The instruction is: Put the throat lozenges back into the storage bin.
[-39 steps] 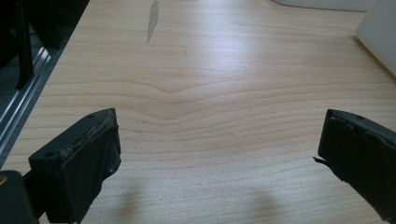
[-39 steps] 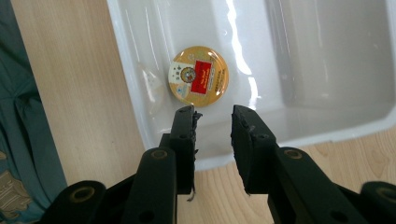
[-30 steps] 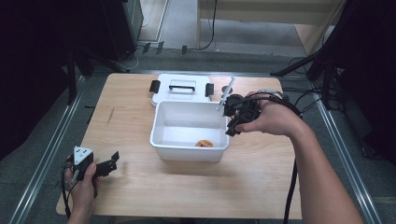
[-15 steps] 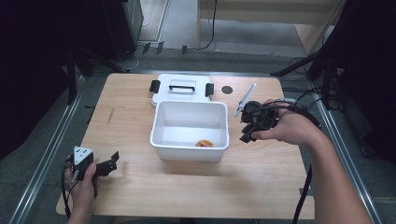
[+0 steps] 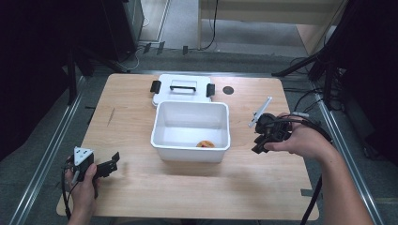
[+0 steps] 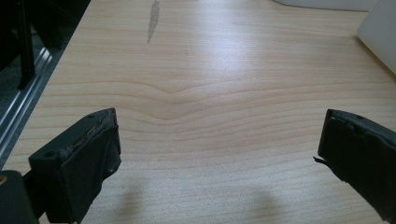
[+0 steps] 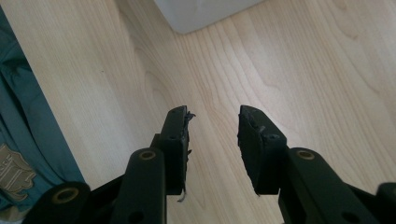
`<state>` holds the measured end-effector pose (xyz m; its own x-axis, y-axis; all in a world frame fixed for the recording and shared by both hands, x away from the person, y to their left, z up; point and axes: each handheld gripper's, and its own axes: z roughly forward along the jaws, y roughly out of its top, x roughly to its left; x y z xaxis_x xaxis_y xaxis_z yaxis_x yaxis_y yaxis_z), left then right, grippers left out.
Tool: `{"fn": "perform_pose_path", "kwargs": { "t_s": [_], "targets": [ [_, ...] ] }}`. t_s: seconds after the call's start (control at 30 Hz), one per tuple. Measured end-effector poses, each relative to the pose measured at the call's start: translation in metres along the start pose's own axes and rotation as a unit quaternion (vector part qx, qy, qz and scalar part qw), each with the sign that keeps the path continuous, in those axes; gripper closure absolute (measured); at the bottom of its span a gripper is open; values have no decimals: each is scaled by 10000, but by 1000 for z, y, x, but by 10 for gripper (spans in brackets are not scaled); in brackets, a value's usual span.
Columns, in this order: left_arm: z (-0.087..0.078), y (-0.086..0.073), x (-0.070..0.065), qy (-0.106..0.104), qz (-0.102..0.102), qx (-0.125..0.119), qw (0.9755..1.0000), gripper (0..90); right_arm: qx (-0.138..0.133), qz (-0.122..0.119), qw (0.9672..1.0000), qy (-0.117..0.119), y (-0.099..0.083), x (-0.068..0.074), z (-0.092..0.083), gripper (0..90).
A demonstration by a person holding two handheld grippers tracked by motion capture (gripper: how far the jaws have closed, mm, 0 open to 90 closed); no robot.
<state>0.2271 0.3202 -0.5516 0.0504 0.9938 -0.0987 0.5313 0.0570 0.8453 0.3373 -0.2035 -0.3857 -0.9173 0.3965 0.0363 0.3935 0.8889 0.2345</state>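
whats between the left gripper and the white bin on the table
In the high view, only bare wooden table lies between the left gripper and the white bin. The left gripper view shows plain wood ahead of its open jaws.

The left tool is seen with its two black jaws spread wide, one at the lower left and one at the lower right, with nothing held between them. Bare worktop of pale wood grain lies between and beyond the jaws. A grey streak is marked on the worktop well beyond the left jaw. A white bin is cut off at the upper right corner. A metal rail borders the worktop's left edge.
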Motion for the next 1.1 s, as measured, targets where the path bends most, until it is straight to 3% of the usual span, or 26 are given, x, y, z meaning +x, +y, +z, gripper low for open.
{"fn": "perform_pose_path", "kwargs": {
  "t_s": [0.23,0.27,0.3,0.37,0.4,0.5,0.57,0.67,0.8,0.9,0.93,0.97,1.0,1.03,1.1],
  "targets": [
    [0,0,0,0,10,0,10000,0,-17,104,9999,88,-12,1,12,579],
    [0,0,0,0,10,5,10000,0,-28,147,9999,78,-16,2,18,513],
    [0,0,0,0,10,5,10000,0,-28,147,9999,78,-16,2,18,513],
    [0,0,0,1,0,0,10000,0,-50,174,9998,-26,-20,4,23,463],
    [0,0,0,-2,-4,-2,10000,0,-112,240,9996,-103,-24,5,28,398],
    [0,0,1,-5,-12,-7,10000,0,-142,283,9993,-183,-28,6,32,366],
    [0,0,1,-6,-18,-9,10000,0,-252,349,9986,-323,-34,7,39,275],
    [0,0,1,-9,-18,-4,10000,0,-373,454,9973,-437,-38,9,43,242],
    [0,0,1,-10,-25,-6,10000,0,-662,703,9927,-716,-47,11,54,150],
    [0,0,1,-13,-26,-9,10000,0,-1000,920,9868,-886,-54,11,62,128],
    [0,0,1,-13,-29,-10,10000,0,-1210,984,9829,-979,-59,12,67,90],
    [0,0,1,-13,-29,-10,10000,0,-1210,984,9829,-979,-59,12,67,90],
    [0,0,1,-13,-30,-11,10000,0,-1400,1087,9788,-1021,-64,13,74,23],
    [0,0,1,-12,-32,-12,10000,0,-1400,1087,9788,-1021,-64,13,74,23],
    [0,0,1,-12,-32,-11,10000,0,-1537,1153,9751,-1105,-67,14,78,0]
  ]
}}
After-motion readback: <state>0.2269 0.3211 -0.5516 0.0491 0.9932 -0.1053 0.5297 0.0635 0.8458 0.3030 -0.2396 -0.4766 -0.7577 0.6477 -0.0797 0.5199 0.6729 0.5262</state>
